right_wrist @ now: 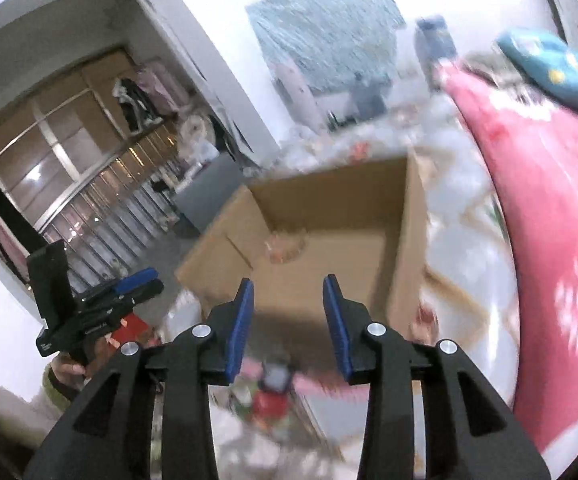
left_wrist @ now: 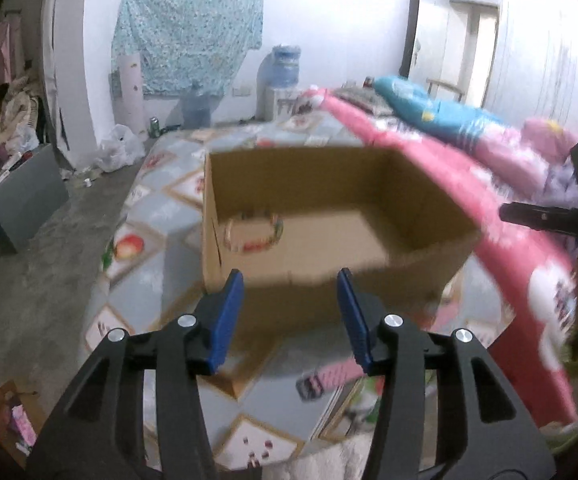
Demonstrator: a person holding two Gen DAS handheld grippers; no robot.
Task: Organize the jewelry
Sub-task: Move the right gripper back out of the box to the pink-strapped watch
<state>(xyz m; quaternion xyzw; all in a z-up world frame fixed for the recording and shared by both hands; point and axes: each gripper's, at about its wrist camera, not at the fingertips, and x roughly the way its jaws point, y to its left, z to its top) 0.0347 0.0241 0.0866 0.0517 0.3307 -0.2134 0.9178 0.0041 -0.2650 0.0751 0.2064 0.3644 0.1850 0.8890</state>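
Jaws parted, empty; cardboard box (left_wrist: 329, 216) rim ahead.

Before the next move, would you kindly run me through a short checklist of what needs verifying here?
1. Left gripper empty, pads apart: ok.
2. Right gripper empty, pads apart: ok.
3. Cardboard box open on top, upright on the bed: ok.
4. Bracelet lying inside the box: ok.
5. Pink watch on the bedcover outside the box, not yet stowed: not ok.
6. Sharp view of the watch for a grasp: cannot tell, both views are blurred.
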